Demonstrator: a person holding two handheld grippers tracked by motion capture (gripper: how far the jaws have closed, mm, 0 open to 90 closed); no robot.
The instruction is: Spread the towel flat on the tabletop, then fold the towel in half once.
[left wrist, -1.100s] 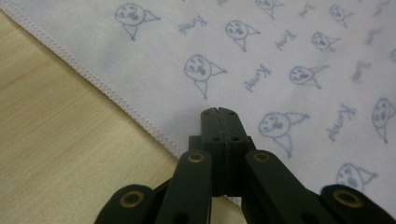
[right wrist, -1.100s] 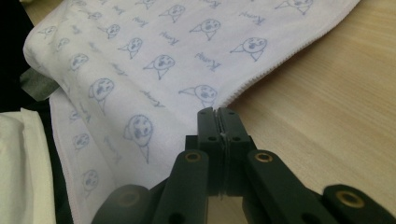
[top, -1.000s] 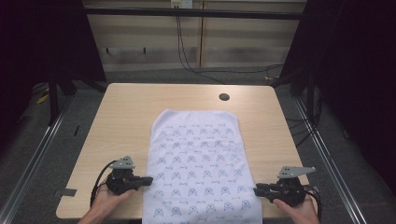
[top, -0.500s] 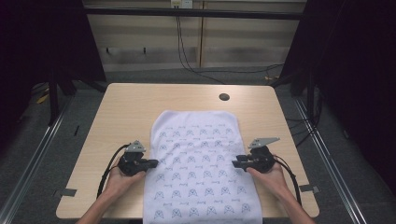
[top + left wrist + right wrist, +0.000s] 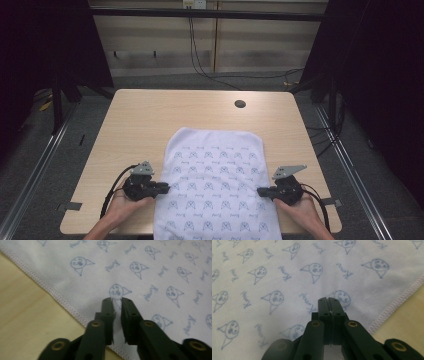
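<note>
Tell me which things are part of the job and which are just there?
Part of the job:
white cloth
left gripper
right gripper

Just there:
table
dark round hole in the table
hanging cables

- A white cloth (image 5: 216, 187) printed with rows of small blue cartoon faces and script lettering lies spread flat on the light wooden surface (image 5: 150, 120).
- Its far end shows rounded corners; its near end reaches the surface's front edge.
- A stitched hem (image 5: 53, 293) runs along each long side.
- It sits slightly right of centre, with its long sides running away from the person.
</note>
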